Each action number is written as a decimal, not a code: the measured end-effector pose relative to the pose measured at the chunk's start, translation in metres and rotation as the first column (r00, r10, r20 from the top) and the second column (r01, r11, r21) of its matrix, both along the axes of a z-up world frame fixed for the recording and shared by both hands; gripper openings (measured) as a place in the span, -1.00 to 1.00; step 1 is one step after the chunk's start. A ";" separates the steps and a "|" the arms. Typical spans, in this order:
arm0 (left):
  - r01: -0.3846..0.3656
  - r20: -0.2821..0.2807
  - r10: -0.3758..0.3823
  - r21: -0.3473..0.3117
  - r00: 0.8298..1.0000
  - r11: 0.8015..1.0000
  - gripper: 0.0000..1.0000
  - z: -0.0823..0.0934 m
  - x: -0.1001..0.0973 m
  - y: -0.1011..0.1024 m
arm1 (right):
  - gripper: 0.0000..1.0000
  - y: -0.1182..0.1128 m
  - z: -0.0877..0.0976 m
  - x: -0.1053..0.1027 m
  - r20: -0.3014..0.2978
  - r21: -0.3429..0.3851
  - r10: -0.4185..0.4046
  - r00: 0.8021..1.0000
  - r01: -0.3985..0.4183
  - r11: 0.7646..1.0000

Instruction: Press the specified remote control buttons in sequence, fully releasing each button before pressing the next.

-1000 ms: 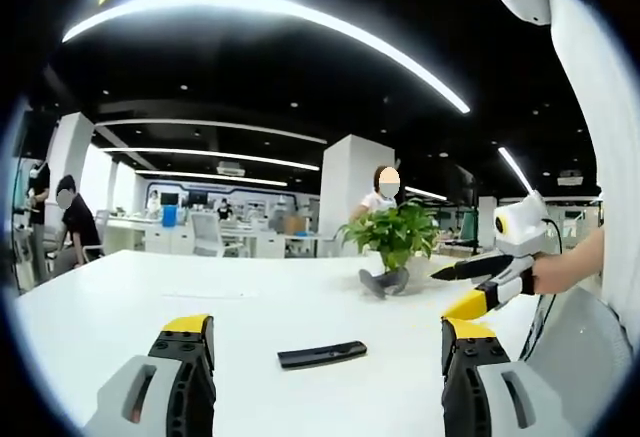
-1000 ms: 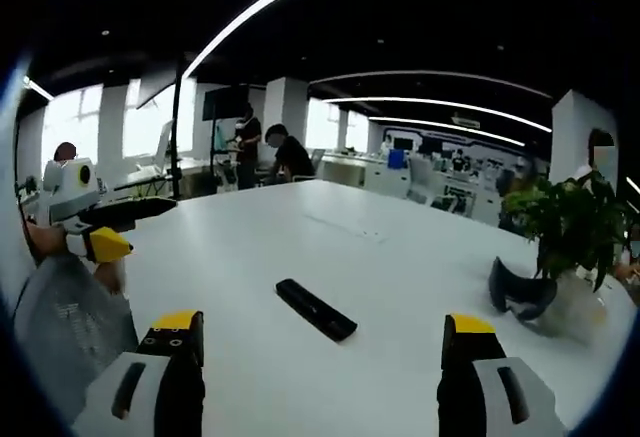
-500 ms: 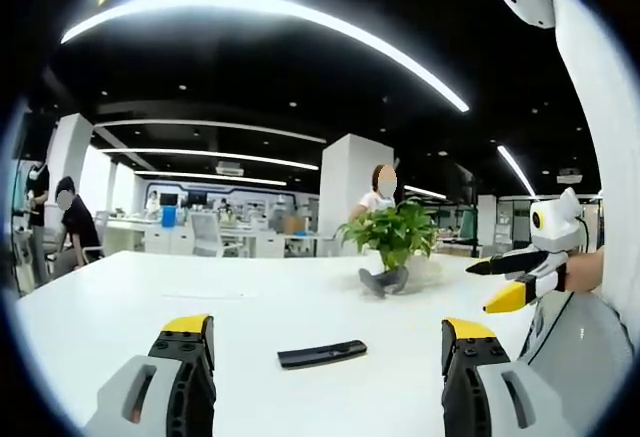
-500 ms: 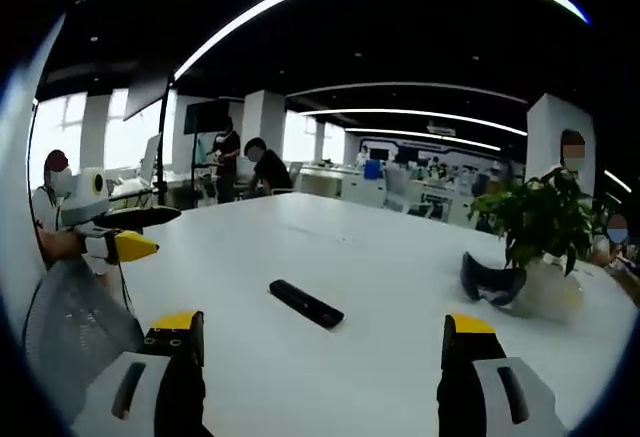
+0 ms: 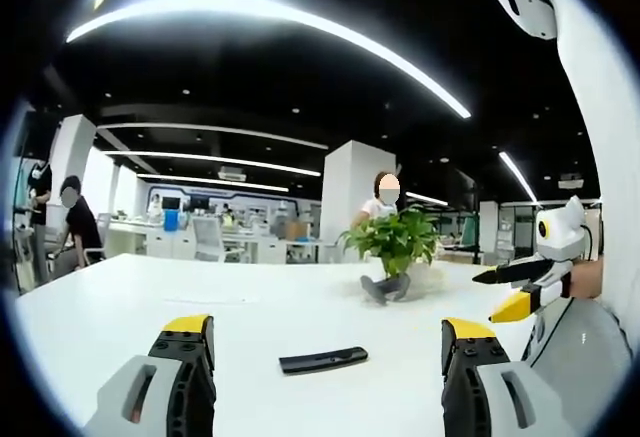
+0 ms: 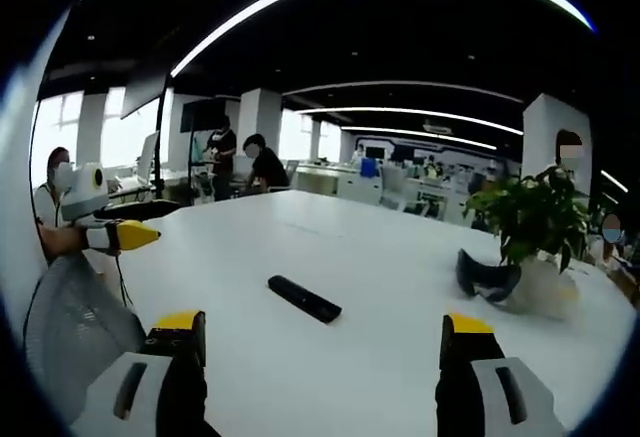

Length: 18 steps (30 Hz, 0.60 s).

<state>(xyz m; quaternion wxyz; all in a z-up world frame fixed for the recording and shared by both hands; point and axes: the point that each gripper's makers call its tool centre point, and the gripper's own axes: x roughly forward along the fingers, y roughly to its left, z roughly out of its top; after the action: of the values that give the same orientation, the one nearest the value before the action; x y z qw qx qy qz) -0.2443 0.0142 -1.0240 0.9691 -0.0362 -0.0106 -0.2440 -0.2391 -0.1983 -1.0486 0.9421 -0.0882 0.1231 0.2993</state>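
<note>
Left gripper (image 5: 327,342) and right gripper (image 6: 320,335) are held released above the surface (image 6: 400,277); remote control (image 5: 323,360) lies untouched between jaws.

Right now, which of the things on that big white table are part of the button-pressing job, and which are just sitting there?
Part of the job:
- slim black rectangular remote control, lying flat
- left claw, jaws open
- right claw, jaws open

Just sitting there:
- leafy green potted plant
- dark curved object beside the plant
- white table itself
</note>
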 end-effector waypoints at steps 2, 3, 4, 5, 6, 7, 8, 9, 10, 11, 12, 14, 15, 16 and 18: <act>-0.001 -0.001 0.001 0.002 1.000 1.000 0.95 0.000 0.000 0.000 | 0.94 0.000 0.000 0.000 -0.004 0.001 0.002 1.000 -0.002 1.000; -0.002 0.000 0.002 0.001 1.000 1.000 0.95 0.000 0.000 0.000 | 0.94 0.000 -0.001 0.000 -0.008 0.006 0.000 1.000 0.000 1.000; -0.003 0.001 0.003 0.000 1.000 1.000 0.95 0.000 0.000 0.001 | 0.94 0.000 -0.001 0.001 -0.008 0.006 -0.003 1.000 0.003 1.000; -0.005 0.002 0.005 0.001 1.000 1.000 0.95 0.000 0.000 0.001 | 0.94 -0.001 -0.001 0.001 -0.008 0.006 -0.006 1.000 0.006 1.000; -0.004 0.000 0.004 -0.001 1.000 1.000 0.95 0.000 0.000 0.001 | 0.94 -0.002 0.000 0.001 -0.007 0.010 -0.008 1.000 0.008 1.000; -0.003 -0.002 0.003 -0.004 1.000 1.000 0.95 0.000 0.000 0.000 | 0.94 -0.002 0.000 0.001 -0.006 0.014 -0.009 1.000 0.010 1.000; 0.000 -0.002 0.000 -0.004 1.000 1.000 0.95 0.000 0.000 0.000 | 0.93 -0.002 0.000 0.001 -0.006 0.016 -0.010 1.000 0.010 1.000; 0.001 -0.001 -0.001 -0.003 1.000 1.000 0.95 0.000 0.000 0.000 | 0.93 -0.002 0.000 0.001 -0.005 0.016 -0.010 1.000 0.010 1.000; 0.001 0.000 -0.001 -0.001 1.000 1.000 0.95 0.000 0.000 0.000 | 0.93 -0.002 0.000 0.001 -0.006 0.015 -0.009 1.000 0.009 1.000; 0.001 0.002 -0.001 0.001 1.000 1.000 0.95 0.001 0.000 -0.001 | 0.93 -0.002 0.000 0.001 -0.005 0.015 -0.008 1.000 0.008 1.000; 0.000 0.001 0.000 0.000 1.000 1.000 0.95 0.000 0.000 -0.001 | 0.93 -0.001 0.001 0.001 -0.002 0.011 -0.006 1.000 0.006 1.000; 0.001 -0.002 -0.001 -0.002 1.000 1.000 0.95 0.000 0.000 -0.001 | 0.93 -0.001 0.001 0.001 0.003 0.009 -0.004 1.000 0.004 1.000; 0.002 -0.003 -0.002 -0.002 1.000 1.000 0.95 0.000 0.000 -0.001 | 0.93 -0.001 0.001 0.001 0.003 0.010 -0.003 1.000 0.003 1.000; 0.003 -0.003 -0.003 -0.001 1.000 1.000 0.95 0.000 0.000 -0.001 | 0.93 -0.001 0.001 0.001 0.004 0.011 -0.003 1.000 0.003 1.000; 0.005 0.000 -0.005 0.004 1.000 1.000 0.95 0.000 0.000 -0.002 | 0.92 -0.002 0.002 0.001 0.009 0.014 -0.008 1.000 0.008 1.000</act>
<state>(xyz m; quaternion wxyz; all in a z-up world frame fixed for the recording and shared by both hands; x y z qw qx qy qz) -0.2445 0.0122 -1.0242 0.9684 -0.0345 -0.0099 -0.2466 -0.2381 -0.2004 -1.0464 0.9443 -0.0826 0.1173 0.2961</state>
